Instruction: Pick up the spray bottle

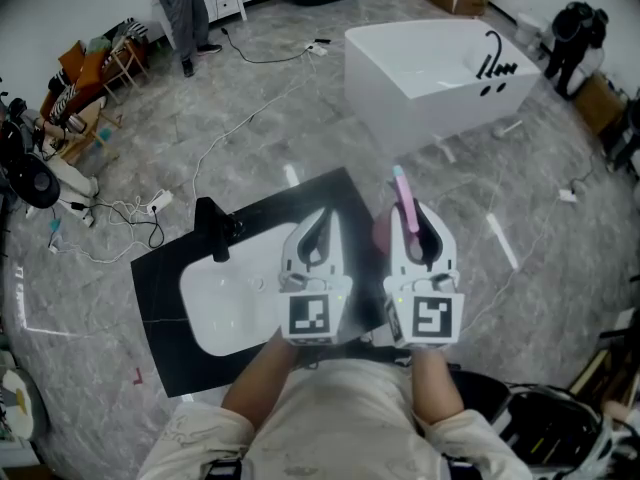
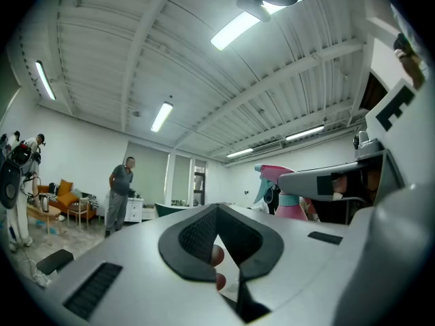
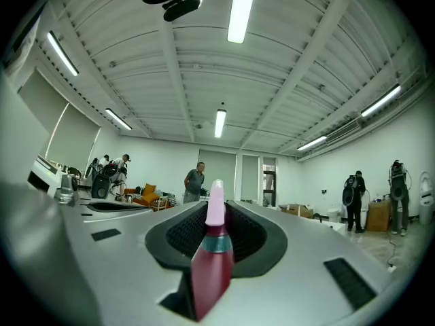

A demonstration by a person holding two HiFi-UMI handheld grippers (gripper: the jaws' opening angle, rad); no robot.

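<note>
The spray bottle (image 1: 403,204) has a pink head, a teal collar and a dark red body. It stands upright between the jaws of my right gripper (image 1: 415,224), which is shut on it and holds it above the black mat (image 1: 160,268). In the right gripper view the spray bottle (image 3: 212,260) fills the gap between the pads, its pink top pointing up. My left gripper (image 1: 318,230) hovers close beside it on the left, shut with nothing in it. From the left gripper view the spray bottle (image 2: 280,190) shows at the right, past my left gripper (image 2: 217,209).
A white sink basin (image 1: 215,303) with a black faucet (image 1: 211,228) lies in the mat below the grippers. A white bathtub (image 1: 430,68) stands further back. Cables (image 1: 130,213) trail over the grey floor. One person (image 1: 182,8) stands at the back left, another person (image 1: 575,38) at the back right.
</note>
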